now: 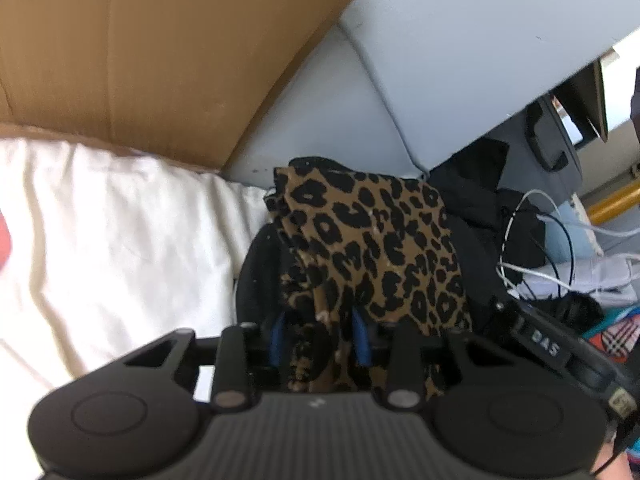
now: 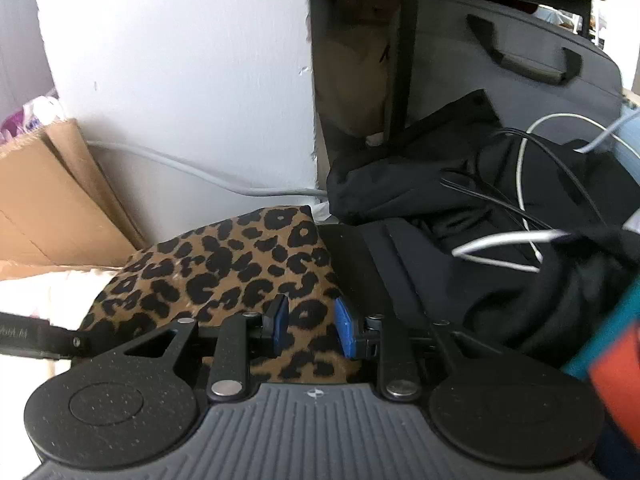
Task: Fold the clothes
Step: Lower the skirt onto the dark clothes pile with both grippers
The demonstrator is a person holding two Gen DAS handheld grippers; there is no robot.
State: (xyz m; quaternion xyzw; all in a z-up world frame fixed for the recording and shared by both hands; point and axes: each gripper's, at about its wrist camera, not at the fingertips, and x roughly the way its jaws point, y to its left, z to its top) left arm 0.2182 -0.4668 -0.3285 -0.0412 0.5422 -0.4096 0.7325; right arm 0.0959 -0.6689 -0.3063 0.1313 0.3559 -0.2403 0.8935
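A leopard-print garment [image 1: 372,240] lies folded on top of black clothes [image 1: 492,208], beside a white bedsheet [image 1: 112,232]. My left gripper [image 1: 320,338] has its blue-padded fingers part open, with a bunched edge of the leopard cloth between them. In the right wrist view the same leopard-print garment [image 2: 224,268] lies flat under my right gripper [image 2: 312,326]. Its blue pads [image 2: 344,328] stand apart with cloth between and below them; no pinch shows. The right gripper's body also shows in the left wrist view [image 1: 560,356].
A cardboard box [image 1: 160,52] stands at the back left against a grey-white wall [image 1: 460,40]. A black garment pile [image 2: 460,208] with white and black cables [image 2: 520,240] lies to the right. A dark suitcase [image 2: 520,64] stands behind it.
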